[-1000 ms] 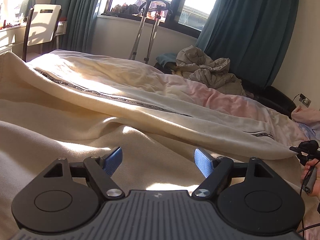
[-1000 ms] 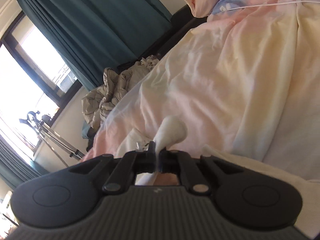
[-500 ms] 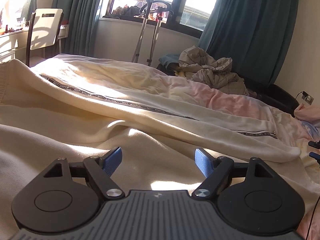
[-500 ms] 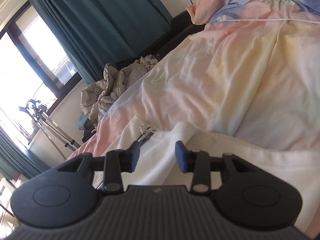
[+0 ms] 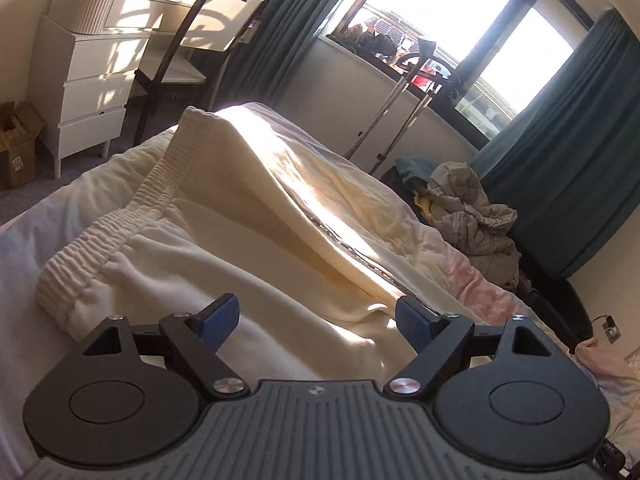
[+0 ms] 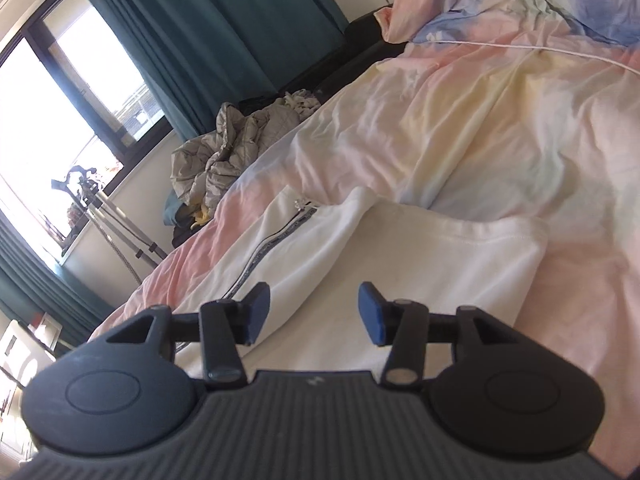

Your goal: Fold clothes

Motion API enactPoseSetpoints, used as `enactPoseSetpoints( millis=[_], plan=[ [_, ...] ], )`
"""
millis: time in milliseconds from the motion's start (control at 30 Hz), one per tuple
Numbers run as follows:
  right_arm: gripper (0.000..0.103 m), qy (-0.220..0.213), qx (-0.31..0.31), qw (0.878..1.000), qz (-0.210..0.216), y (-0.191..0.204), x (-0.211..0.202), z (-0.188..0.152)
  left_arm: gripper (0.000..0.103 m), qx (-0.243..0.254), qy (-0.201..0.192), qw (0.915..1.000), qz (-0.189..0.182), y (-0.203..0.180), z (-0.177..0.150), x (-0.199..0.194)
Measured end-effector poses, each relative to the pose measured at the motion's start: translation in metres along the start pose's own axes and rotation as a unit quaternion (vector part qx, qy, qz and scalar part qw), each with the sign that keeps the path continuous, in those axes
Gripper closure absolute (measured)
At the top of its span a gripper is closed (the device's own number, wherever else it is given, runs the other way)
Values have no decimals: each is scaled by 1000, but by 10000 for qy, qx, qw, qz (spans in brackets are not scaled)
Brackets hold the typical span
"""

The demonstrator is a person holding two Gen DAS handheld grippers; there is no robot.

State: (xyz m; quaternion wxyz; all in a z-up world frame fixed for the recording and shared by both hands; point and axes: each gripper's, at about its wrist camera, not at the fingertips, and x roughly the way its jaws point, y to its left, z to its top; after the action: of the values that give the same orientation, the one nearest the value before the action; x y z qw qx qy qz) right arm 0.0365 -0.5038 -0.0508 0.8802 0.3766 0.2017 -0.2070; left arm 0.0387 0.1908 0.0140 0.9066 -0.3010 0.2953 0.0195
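Compared with a second ago, my right gripper [image 6: 314,312] has let go: then its jaws were pressed together on a roll of white cloth, now they stand apart and are opening further, with nothing pinched between the blue pads [image 6: 370,314]. The cloth it held now lies flat on the bed below. My left gripper [image 5: 316,322] was already spread and is opening a little more; it hangs over the fabric without gripping it. Its view has changed sharply: before it looked along the bed at the window, now the picture is tilted and takes in the white drawer unit [image 5: 86,92] and the chair [image 5: 192,46] at the left.

The task's thing is a pair of cream trousers [image 5: 256,248] lying on the pastel bedsheet [image 6: 500,128]. The left view shows the gathered elastic waistband [image 5: 116,232] at the near left, with sun across the cloth. The right view shows the leg end [image 6: 460,264] with its stitched hem, folded over, and a dark side stripe [image 6: 256,256] running along the leg.

The stripe seems to carry repeated lettering, too small for me to read. A small pale logo sits on each gripper body; I cannot make it out.
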Motion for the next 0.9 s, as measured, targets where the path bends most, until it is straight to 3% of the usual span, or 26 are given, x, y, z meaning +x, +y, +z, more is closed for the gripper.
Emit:
enactPoseSetpoints(
  millis=[133, 233, 333, 500, 567, 733, 900],
  plan=[
    [49, -31, 707, 9965, -449, -29, 3, 6, 15, -926, 83, 9952, 316, 65, 23, -29],
    [48, -434, 839, 9927, -755, -36, -9, 9, 15, -1634, 321, 9852, 397, 105, 24, -30],
    [41, -777, 1030, 9883, -809, -43, -20, 12, 15, -2080, 590, 9757, 346, 124, 18, -16],
    [34, -583, 1591, 9799, -1056, -66, -19, 9, 16, -2653, 1085, 9577, 251, 143, 6, 18],
    [29, -433, 1901, 9743, -1126, -77, -15, 7, 17, -2806, 1235, 9516, 232, 146, 3, 32],
    [28, 15, 2528, 9623, -1007, -96, -1, -1, 26, -2917, 1348, 9468, 206, 147, 0, 53],
    [28, 274, 2393, 9657, -974, -96, 24, 0, 37, -2831, 1347, 9495, 148, 145, 0, 69]
  ],
)
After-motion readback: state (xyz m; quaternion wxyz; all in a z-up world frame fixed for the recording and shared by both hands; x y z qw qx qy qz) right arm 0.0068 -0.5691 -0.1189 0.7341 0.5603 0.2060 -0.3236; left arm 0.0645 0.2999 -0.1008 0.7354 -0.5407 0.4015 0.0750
